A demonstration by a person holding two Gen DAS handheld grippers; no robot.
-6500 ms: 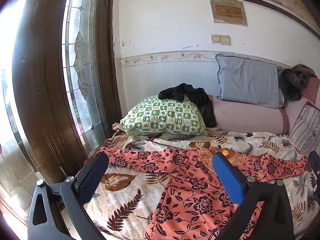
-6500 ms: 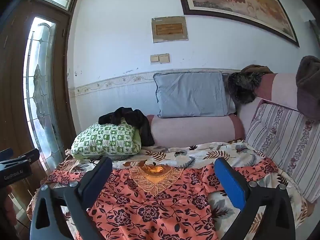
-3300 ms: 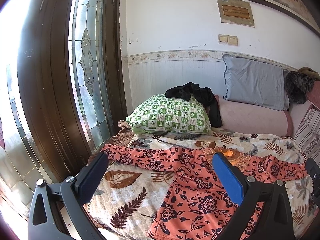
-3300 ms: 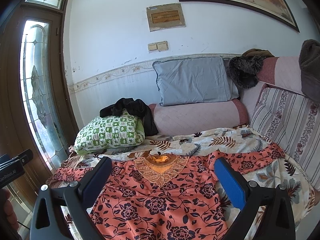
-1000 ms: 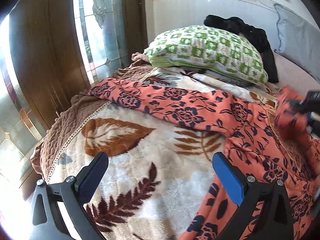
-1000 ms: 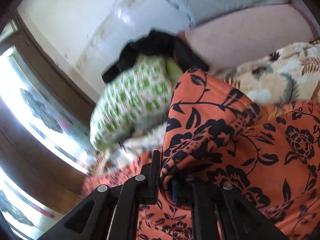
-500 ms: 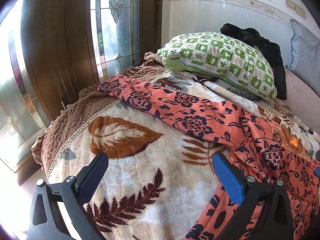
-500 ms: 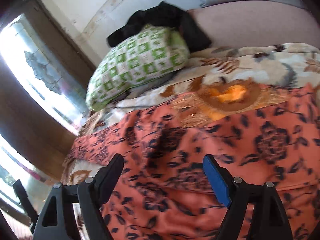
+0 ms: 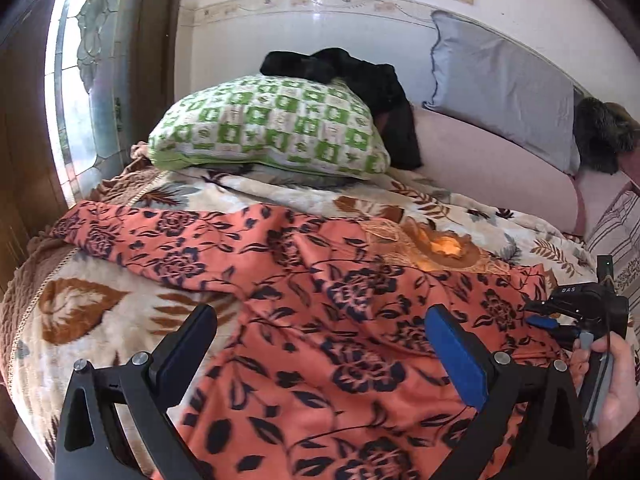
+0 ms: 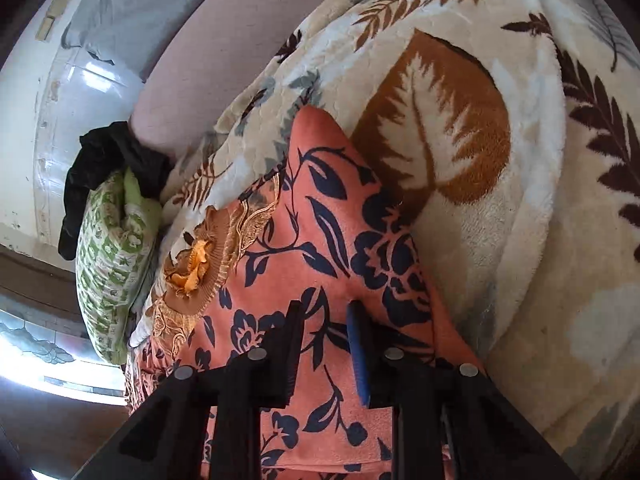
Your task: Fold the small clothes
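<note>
An orange top with dark flowers (image 9: pixel 320 300) lies spread on a leaf-print blanket (image 9: pixel 100 320). Its gold collar (image 9: pixel 440 246) points to the far side. Its left sleeve (image 9: pixel 132 236) stretches toward the window. My left gripper (image 9: pixel 320 336) is open and empty, hovering over the top's left half. My right gripper (image 10: pixel 324 320) is tilted, its jaws partly closed around a raised fold of the top's right edge (image 10: pixel 340 240); the fabric between them looks loose. The right gripper also shows in the left wrist view (image 9: pixel 576 316), held by a hand.
A green checked pillow (image 9: pixel 272 128) with black clothing (image 9: pixel 352 76) on it lies at the back. A grey pillow (image 9: pixel 504 84) leans on the wall above a pink bolster (image 9: pixel 488 168). A stained-glass door (image 9: pixel 92 72) stands left. A striped cushion (image 9: pixel 620 236) is at right.
The right sleeve was carried over and laid on the top. My right gripper opened, then came down at the top's right edge with its jaws narrowing. My left gripper moved right over the top.
</note>
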